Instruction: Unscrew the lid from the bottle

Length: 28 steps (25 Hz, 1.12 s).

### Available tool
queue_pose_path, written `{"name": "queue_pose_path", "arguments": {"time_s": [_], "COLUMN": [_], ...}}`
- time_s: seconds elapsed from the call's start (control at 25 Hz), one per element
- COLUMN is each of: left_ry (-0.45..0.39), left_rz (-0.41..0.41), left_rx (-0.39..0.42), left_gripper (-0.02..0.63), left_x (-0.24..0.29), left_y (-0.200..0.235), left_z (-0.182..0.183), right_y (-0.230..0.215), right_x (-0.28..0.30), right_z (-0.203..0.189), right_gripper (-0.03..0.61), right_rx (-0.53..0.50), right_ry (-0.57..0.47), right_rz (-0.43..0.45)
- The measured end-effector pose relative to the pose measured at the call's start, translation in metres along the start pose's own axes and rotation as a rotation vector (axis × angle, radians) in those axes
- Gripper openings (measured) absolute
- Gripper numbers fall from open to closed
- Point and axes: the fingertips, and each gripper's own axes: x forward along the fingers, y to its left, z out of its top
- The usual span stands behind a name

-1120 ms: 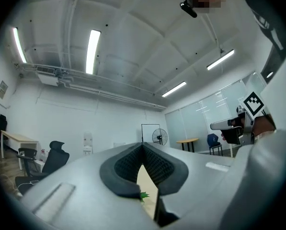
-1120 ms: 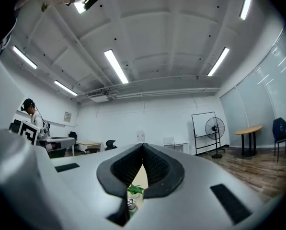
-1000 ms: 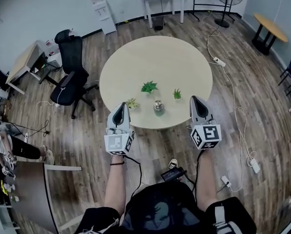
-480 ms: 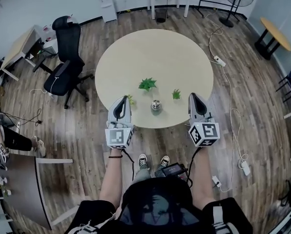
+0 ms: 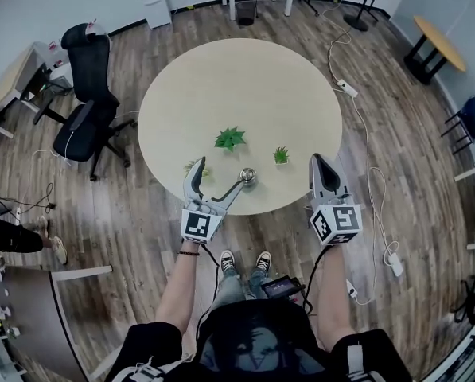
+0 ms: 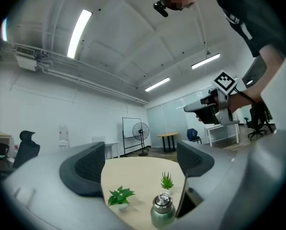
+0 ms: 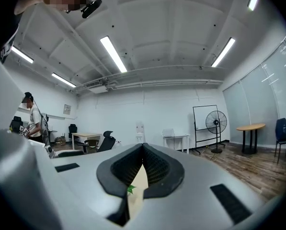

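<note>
A small metal bottle with a screw lid (image 5: pixel 247 177) stands near the front edge of the round table (image 5: pixel 221 78). My left gripper (image 5: pixel 219 180) is just left of it, its jaws opening wide with nothing between them; one fingertip (image 5: pixel 239 185) reaches almost to the bottle. In the left gripper view the bottle (image 6: pixel 162 210) sits low and ahead of the left gripper (image 6: pixel 140 164), close to the right-hand jaw. My right gripper (image 5: pixel 323 168) hovers at the table's front right edge, shut and empty. The right gripper (image 7: pixel 143 164) shows its pads pressed together.
Three small potted plants stand near the bottle: one behind it (image 5: pixel 229 139), one to its right (image 5: pixel 281 156), one by my left gripper (image 5: pixel 196 165). A black office chair (image 5: pixel 82 110) stands left of the table. Cables and a power strip (image 5: pixel 342 87) lie on the floor to the right.
The left gripper's jaws have gone from shut to spread wide, and it has edged right toward the bottle. The right gripper stays shut in much the same place.
</note>
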Motion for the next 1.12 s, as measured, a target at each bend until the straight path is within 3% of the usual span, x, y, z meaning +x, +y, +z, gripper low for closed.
{"name": "queue_pose_path", "arguments": {"time_s": [0.32, 0.44, 0.72, 1.0, 1.08, 1.12], "left_ry": [0.217, 0.264, 0.36, 0.406, 0.4, 0.398], "left_rz": [-0.112, -0.124, -0.135, -0.103, -0.103, -0.106], "left_rx": [-0.109, -0.14, -0.134, -0.163, -0.159, -0.156], "left_gripper": [0.48, 0.483, 0.482, 0.472, 0.377, 0.376], "left_x": [0.029, 0.034, 0.046, 0.056, 0.059, 0.061], "left_y": [-0.05, -0.062, -0.075, -0.077, -0.076, -0.075], "left_z": [-0.152, -0.189, -0.241, -0.26, -0.26, -0.259], "right_y": [-0.012, -0.012, -0.014, -0.016, -0.017, -0.018], "right_x": [0.012, 0.014, 0.015, 0.004, -0.001, -0.004], "right_z": [-0.045, -0.06, -0.083, -0.085, -0.083, -0.081], "right_gripper": [0.005, 0.005, 0.005, 0.005, 0.005, 0.005], "right_rx": [-0.008, -0.003, 0.025, 0.035, 0.027, 0.022], "right_ry": [0.075, 0.097, 0.121, 0.129, 0.128, 0.125], "right_rz": [-0.009, -0.006, -0.002, -0.002, -0.006, -0.007]}}
